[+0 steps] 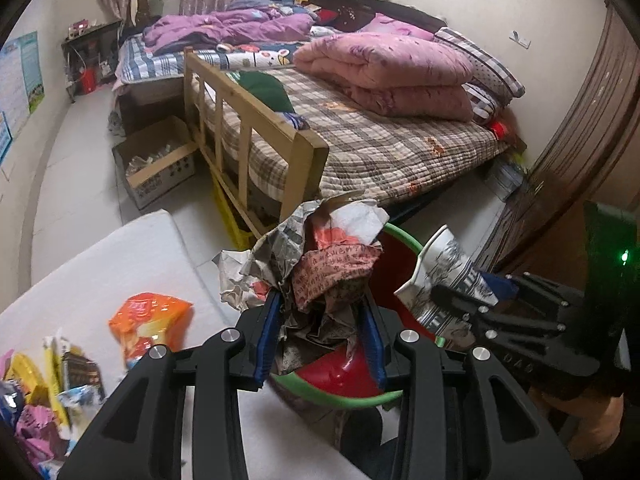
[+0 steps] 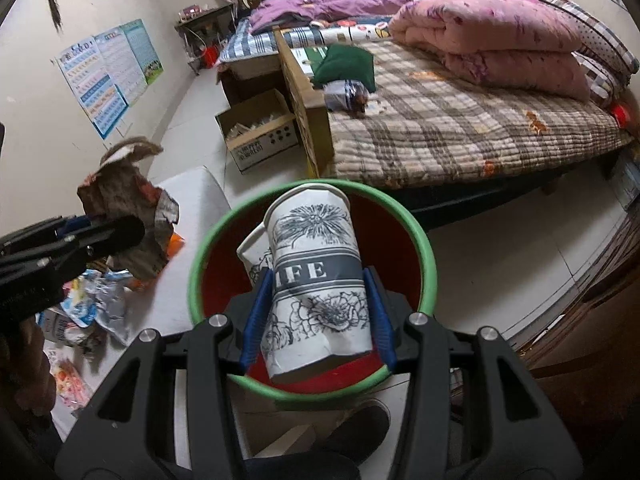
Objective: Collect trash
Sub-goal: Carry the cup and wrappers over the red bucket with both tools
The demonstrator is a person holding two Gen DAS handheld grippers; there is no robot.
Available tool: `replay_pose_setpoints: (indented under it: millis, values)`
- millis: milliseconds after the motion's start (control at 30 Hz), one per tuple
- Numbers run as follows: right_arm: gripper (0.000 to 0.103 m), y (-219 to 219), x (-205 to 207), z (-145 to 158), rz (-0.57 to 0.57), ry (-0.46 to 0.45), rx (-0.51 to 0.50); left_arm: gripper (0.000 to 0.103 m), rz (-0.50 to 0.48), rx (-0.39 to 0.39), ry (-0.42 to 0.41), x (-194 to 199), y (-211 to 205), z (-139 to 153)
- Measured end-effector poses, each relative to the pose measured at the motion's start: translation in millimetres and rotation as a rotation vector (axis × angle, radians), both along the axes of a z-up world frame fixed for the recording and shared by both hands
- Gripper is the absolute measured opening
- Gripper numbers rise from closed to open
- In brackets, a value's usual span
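My left gripper (image 1: pixel 320 336) is shut on a wad of crumpled newspaper (image 1: pixel 316 256) and holds it over the near rim of a red bin with a green rim (image 1: pixel 344 400). My right gripper (image 2: pixel 316 316) is shut on crushed white paper cups (image 2: pixel 316 276) printed with grey flowers, held above the open mouth of the bin (image 2: pixel 430 264). The right gripper with the cups (image 1: pixel 444 280) shows at the right of the left wrist view. The left gripper with the newspaper (image 2: pixel 128 216) shows at the left of the right wrist view.
A white table (image 1: pixel 120 264) at the left carries an orange snack bag (image 1: pixel 148 324) and several more wrappers (image 2: pixel 96 304). A plaid bed (image 2: pixel 460 128) with a wooden rail (image 1: pixel 248 120) stands behind the bin. A cardboard box (image 1: pixel 156 160) sits on the floor.
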State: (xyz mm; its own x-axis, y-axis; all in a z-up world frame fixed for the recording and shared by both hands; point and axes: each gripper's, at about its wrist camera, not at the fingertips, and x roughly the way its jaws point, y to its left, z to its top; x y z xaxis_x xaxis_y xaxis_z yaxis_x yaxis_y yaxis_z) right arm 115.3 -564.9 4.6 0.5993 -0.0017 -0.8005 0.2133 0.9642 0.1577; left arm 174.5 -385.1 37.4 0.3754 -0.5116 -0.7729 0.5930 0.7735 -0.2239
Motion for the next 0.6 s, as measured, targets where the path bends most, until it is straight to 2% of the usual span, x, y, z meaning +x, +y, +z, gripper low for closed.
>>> replay_pose_setpoints:
  millis: [267, 600]
  values:
    - [0.045, -8, 8, -24, -0.014, 0.035, 0.013, 0.036, -0.019, 0.036, 0.067, 11, -20, -32]
    - [0.045, -14, 11, -32, -0.02, 0.043, 0.01, 0.041, -0.023, 0.029, 0.073, 19, -30, -37]
